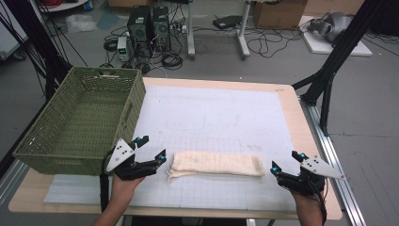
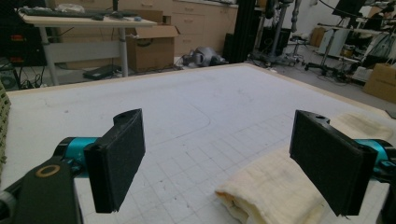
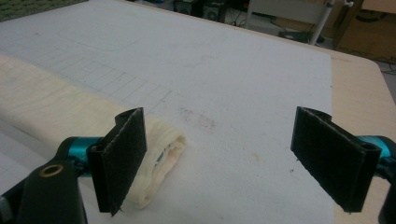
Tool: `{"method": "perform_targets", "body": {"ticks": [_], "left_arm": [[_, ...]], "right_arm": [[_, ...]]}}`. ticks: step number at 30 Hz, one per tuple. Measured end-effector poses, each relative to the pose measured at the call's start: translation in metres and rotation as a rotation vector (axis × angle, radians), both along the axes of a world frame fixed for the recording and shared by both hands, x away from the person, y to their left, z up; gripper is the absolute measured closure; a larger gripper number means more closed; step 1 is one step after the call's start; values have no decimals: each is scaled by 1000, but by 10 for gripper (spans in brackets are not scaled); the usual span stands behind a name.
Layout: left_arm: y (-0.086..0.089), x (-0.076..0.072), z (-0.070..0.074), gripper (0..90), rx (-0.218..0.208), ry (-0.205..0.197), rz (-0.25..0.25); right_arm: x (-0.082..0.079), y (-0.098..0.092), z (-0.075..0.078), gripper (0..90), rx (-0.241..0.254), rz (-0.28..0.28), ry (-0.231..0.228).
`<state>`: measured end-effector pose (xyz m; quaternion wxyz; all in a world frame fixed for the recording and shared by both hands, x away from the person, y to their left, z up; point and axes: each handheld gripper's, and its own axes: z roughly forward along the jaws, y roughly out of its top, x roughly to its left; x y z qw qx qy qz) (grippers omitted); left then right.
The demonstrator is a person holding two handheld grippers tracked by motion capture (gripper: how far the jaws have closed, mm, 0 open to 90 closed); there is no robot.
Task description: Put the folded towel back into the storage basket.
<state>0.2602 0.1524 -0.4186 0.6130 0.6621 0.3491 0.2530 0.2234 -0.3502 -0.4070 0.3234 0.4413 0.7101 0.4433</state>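
Table (image 1: 301,141) fills the middle of the high view, a white gridded mat (image 1: 221,113) covering most of it. Next in size, a green wicker basket (image 1: 56,155) sits at the left of the frame, its near corner just beside the left gripper (image 1: 149,147). A folded cream towel (image 1: 216,164) lies flat across the lower centre of the mat, between the two grippers and touched by neither. The left gripper hovers just off the towel's left end with jaws spread wide and nothing between them; in its own view the towel's folded edge (image 2: 275,186) sits low right, beside the right-hand jaw. The right gripper (image 1: 286,162) waits just off the towel's right end, jaws equally wide and empty; its view puts the towel's end (image 3: 159,154) behind the left-hand jaw.

Risks, as I judge them: a jaw could pinch only the top layer, so the fold opens on lifting, or a pad could scrape the mat and drag the bundle askew. An uneven grab at the two ends might let the middle sag. The basket wall stands close to the left hand and could catch it. Nothing lies between either gripper and the towel.
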Motion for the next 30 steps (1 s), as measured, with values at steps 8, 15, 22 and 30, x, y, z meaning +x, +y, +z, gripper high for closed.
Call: {"method": "perform_targets", "body": {"ticks": [8, 15, 22, 30], "left_arm": [[0, -3, 2, 214, -14, 2, -25], [0, -4, 2, 220, -17, 3, -29], [0, -1, 4, 221, -37, 26, -34], [-4, 0, 13, 212, -13, 89, -40]], "right_arm": [[2, 2, 0, 170, 11, 1, 2], [3, 4, 0, 170, 10, 13, 8], [5, 3, -2, 170, -4, 13, 30], [4, 2, -2, 170, -5, 11, 31]]}}
